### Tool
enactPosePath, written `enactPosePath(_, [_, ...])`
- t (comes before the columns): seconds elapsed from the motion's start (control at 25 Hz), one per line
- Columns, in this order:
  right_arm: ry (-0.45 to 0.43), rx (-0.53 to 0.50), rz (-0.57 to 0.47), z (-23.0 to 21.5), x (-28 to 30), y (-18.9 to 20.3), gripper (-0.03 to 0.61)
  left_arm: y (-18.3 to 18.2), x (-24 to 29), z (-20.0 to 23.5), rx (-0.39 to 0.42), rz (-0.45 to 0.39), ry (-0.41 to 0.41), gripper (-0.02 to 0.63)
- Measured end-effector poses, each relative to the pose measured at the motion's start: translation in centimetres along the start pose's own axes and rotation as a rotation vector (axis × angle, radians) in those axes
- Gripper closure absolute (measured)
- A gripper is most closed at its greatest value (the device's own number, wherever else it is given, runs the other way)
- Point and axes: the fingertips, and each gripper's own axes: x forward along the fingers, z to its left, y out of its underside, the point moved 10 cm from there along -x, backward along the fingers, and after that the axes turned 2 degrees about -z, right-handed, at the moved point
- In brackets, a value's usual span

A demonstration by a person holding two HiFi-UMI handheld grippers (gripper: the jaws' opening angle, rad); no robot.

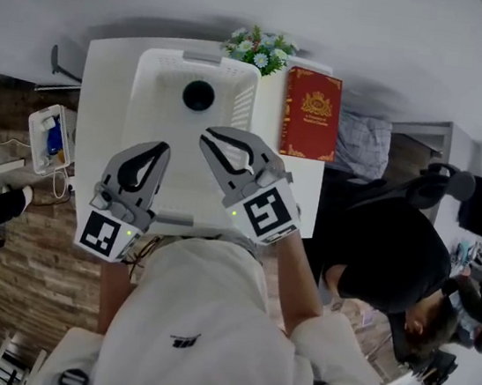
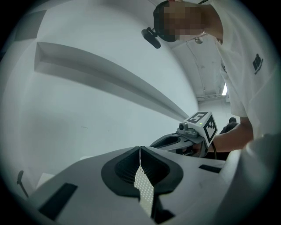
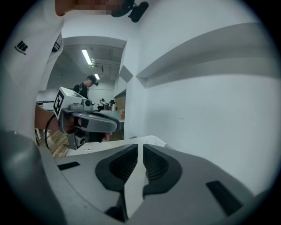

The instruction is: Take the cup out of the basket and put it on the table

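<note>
— We see bright, even light from above; the white tabletop (image 1: 103, 97) and basket (image 1: 143, 102) nearly wash out, with only soft shadows.

— Agreed. We also get heavy fisheye bending: straight edges curve and every frame darkens to black at the corners. In the right gripper view we catch ceiling strip lights (image 3: 87, 56) glaring, and the room behind them looks small and soft.

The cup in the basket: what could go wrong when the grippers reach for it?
1. The left gripper and right gripper both have jaws together; unopened, they may push the cup, not grip it.
2. The cup sits low in the basket, so a jaw may catch the wall.
3. The red book sits close beside the basket, leaving little free table.
</note>
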Motion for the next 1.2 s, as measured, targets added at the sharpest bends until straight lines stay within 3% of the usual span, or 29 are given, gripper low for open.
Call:
enactPosePath(0.44, [-0.155, -0.153, 0.270, -1.3, 6.3, 1.1, 0.474, 0.5, -0.2, 0.4, -0.026, -0.010, -0.005, 0.600])
enactPosePath(0.88, [-0.169, -0.307, 0.680, -1.2, 11.7, 3.8, 0.451, 0.9, -1.0, 0.8, -0.048, -0.034, -0.022, 0.600])
enactPosePath(1.2, [-0.177, -0.345, 0.822, -1.0, 14.2, 5.5, 0.451, 0.8, -1.8, 1.5, -0.062, -0.055, -0.038, 0.598])
